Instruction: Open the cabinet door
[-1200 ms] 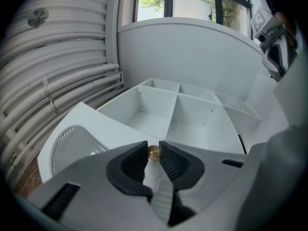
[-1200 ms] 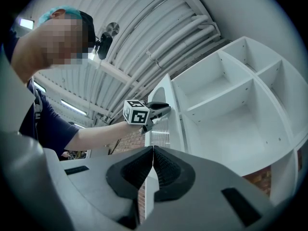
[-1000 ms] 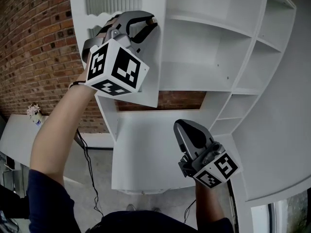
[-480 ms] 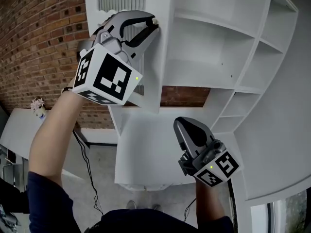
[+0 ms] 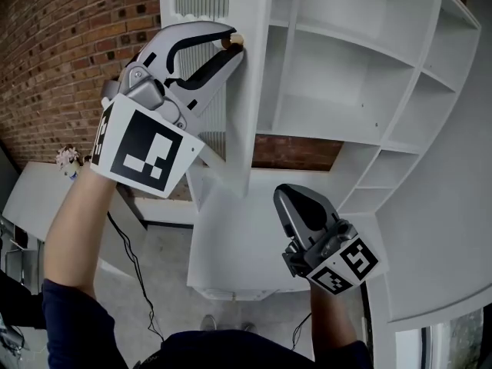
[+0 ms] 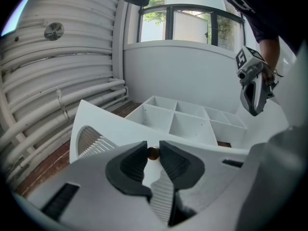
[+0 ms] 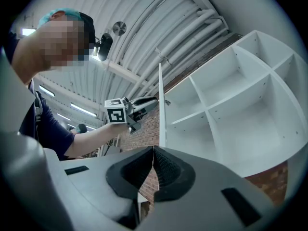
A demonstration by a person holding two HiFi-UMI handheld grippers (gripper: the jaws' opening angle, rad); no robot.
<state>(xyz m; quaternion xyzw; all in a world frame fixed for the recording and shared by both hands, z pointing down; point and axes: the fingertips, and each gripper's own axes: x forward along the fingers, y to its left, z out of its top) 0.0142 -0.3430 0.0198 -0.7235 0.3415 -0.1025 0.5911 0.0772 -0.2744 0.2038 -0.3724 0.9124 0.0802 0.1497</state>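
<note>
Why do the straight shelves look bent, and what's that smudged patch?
Head view: the wide lens bows the shelves, yet everything stays sharp. Right gripper view: same bulging, dark corners, a mosaic patch laid over afterwards. Left gripper view: the windows glare.

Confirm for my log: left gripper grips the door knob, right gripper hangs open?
No: the right gripper hangs shut, jaws together and empty, as the right gripper view shows. The left gripper does grip the door knob.
</note>
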